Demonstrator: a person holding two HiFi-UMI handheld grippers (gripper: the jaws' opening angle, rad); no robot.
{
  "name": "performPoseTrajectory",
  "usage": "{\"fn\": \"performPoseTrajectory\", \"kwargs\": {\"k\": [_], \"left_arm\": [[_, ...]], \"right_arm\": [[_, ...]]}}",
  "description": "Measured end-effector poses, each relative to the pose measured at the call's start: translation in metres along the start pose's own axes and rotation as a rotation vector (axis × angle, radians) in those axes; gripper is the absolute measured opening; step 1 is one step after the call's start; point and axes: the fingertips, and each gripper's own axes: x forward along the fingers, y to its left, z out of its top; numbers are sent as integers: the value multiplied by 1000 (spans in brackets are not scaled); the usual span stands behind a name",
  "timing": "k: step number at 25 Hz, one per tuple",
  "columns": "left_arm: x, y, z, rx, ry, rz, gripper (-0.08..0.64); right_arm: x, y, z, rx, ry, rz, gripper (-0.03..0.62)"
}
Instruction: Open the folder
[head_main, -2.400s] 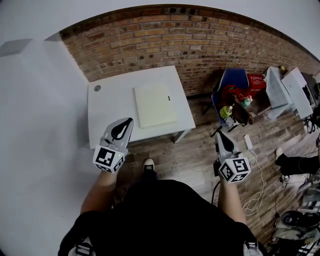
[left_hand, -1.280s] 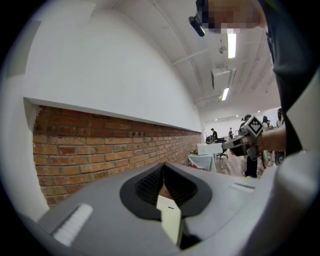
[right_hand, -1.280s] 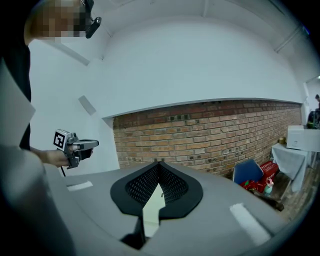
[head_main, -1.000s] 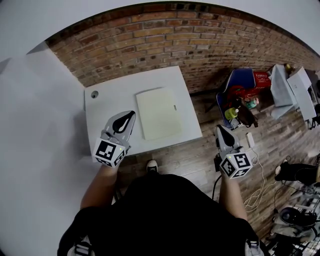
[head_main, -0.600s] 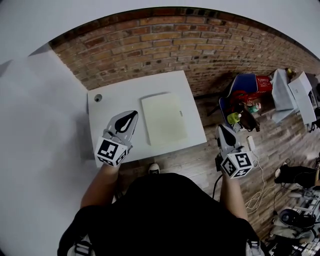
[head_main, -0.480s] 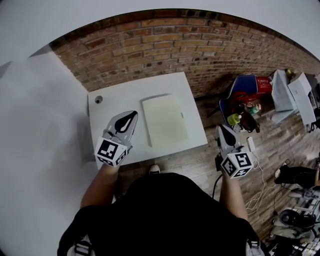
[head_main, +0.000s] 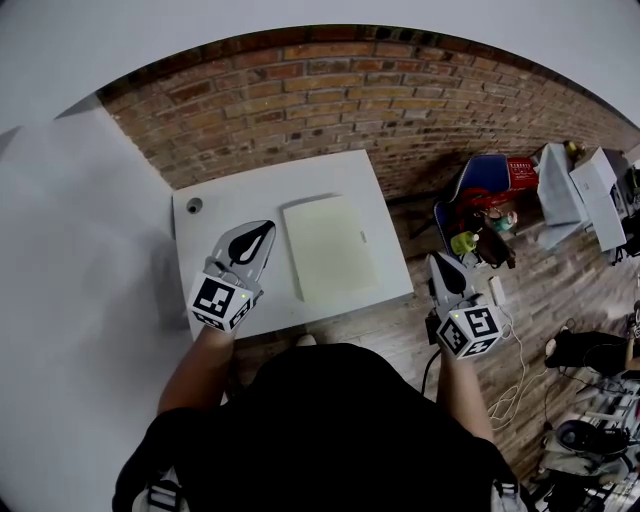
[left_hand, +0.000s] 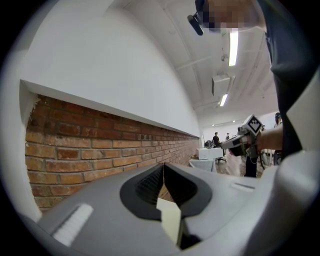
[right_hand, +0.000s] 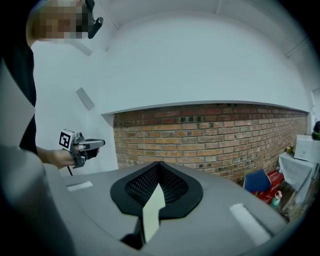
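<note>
Both forearms reach forward from the torso, one gripper per hand. Left gripper (head_main: 262, 231) is held level above the near left part of the white table (head_main: 225, 195), jaws pressed together, nothing between them. Right gripper (head_main: 438, 262) sits off the table's right edge, over the plank floor (head_main: 400, 330), nose slightly down, jaws likewise together and empty. Pale folder (head_main: 330, 248) lies flat and closed on the table, between the two grippers, touched by neither. Brick wall (head_main: 330, 90) behind.
</note>
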Motion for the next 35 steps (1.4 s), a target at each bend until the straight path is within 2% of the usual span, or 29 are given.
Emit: {"fn": "performPoseTrajectory", "kwargs": {"k": [4, 13, 24, 35], "left_arm": [[3, -12, 16, 28, -61, -44, 3], [12, -39, 32, 71, -78, -15, 3], [39, -75, 19, 51, -36, 21, 3], [46, -95, -2, 50, 30, 56, 5]], "right_arm": [[3, -4, -2, -7, 2, 17, 3], [11, -30, -2, -17, 0, 93, 3], [13, -63, 0, -30, 1, 161, 3], [7, -72, -5, -36, 16, 204, 3]]}}
